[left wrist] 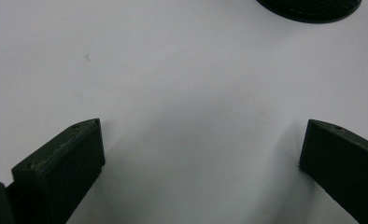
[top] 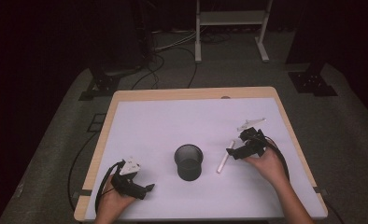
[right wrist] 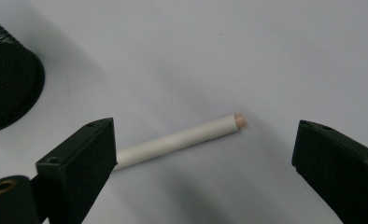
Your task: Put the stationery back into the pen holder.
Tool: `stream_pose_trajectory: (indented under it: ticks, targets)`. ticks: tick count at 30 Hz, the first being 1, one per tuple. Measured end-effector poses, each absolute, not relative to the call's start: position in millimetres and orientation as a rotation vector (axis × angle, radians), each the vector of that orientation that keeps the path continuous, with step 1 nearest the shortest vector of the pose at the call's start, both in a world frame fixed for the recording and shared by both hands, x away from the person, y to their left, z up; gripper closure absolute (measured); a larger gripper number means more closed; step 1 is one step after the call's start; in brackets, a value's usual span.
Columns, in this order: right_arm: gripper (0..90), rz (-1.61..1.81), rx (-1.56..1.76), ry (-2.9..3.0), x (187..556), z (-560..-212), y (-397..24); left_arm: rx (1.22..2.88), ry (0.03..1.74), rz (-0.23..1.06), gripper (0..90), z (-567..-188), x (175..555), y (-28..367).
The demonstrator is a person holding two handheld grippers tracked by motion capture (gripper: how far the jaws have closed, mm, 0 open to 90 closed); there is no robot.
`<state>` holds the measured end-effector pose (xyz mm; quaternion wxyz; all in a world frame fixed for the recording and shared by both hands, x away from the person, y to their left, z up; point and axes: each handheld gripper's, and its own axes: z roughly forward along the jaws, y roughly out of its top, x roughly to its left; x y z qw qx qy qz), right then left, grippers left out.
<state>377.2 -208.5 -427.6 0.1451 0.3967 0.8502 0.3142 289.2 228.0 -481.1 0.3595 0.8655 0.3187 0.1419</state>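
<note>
My right hand-held gripper (right wrist: 203, 154) hangs spread wide over the white stick (right wrist: 180, 139), which lies flat on the tabletop (top: 173, 121) beside the mesh cup (top: 188, 161), its length crossing between the jaws. My left hand-held gripper (top: 147, 188) sits released, farther off.

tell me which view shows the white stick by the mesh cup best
The right gripper view: the slim white cylindrical stick lies large between the open jaws of the right gripper, its pale tip plain. The high view shows it small, right of the black mesh cup.
</note>
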Motion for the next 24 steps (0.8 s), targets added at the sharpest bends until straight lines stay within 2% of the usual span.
stream_pose_trajectory:
  ticks: [7, 9, 16, 24]
  targets:
    - [6.7, 0.884, 1.193, 2.455, 387, -437, -204, 2.232, 0.822, 0.366, 0.0, -481, 289, 228]
    - [12.8, 0.887, 1.204, 2.456, 389, -440, -204, 2.232, 0.822, 0.366, 0.0, -481, 289, 228]
    - [16.0, 0.864, 1.244, 2.461, 396, -448, -201, 2.232, 0.822, 0.366, 0.0, -481, 289, 228]
    - [31.6, 0.873, 1.263, 2.469, 398, -449, -201, 2.232, 0.822, 0.366, 0.0, -481, 289, 228]
